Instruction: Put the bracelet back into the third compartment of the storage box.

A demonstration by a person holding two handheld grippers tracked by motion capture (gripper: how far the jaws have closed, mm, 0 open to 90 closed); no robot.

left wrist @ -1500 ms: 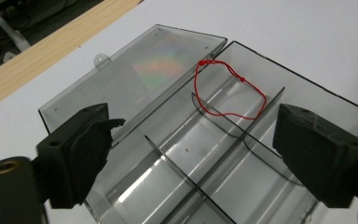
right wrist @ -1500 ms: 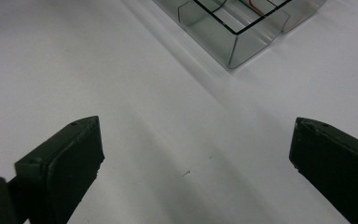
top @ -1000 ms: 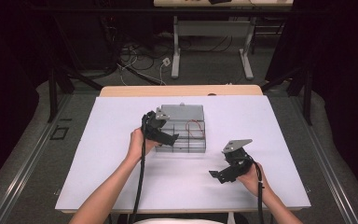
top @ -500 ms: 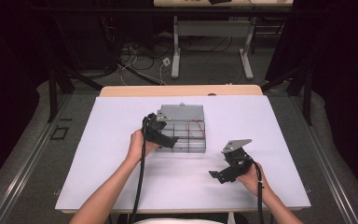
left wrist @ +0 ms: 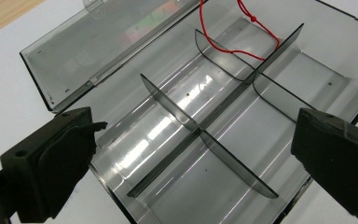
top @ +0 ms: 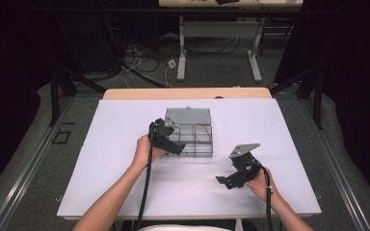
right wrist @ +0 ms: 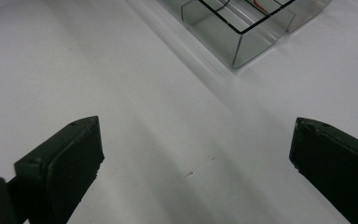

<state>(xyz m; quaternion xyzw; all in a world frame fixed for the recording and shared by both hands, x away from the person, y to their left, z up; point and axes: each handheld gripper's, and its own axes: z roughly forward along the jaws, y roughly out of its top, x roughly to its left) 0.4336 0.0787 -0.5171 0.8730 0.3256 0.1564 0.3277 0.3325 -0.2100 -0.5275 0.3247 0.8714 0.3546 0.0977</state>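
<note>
A clear smoky plastic compartment box [top: 195, 144] sits mid-table with its hinged lid [top: 188, 116] laid open behind it. Crossing dividers [left wrist: 200, 130] split it into several cells. A red string [left wrist: 223, 43] lies in a far cell, also seen as the red string [top: 201, 132] from above. My left gripper [top: 177, 146] hovers over the box's near-left part; in the left gripper view my left gripper [left wrist: 196, 126] is open wide with nothing between its jaws. My right gripper [top: 225, 182] is open above bare table to the box's right front, holding nothing, as my right gripper [right wrist: 196, 135] shows.
The white table [top: 101, 159] has free room on all sides of the box. A box corner [right wrist: 242, 37] shows at the top of the right gripper view. Beyond the table's wooden far edge [top: 188, 93] are cables and desk legs on the floor.
The left gripper has edged slightly lower and rightward over the box. The right gripper has stayed in place.
</note>
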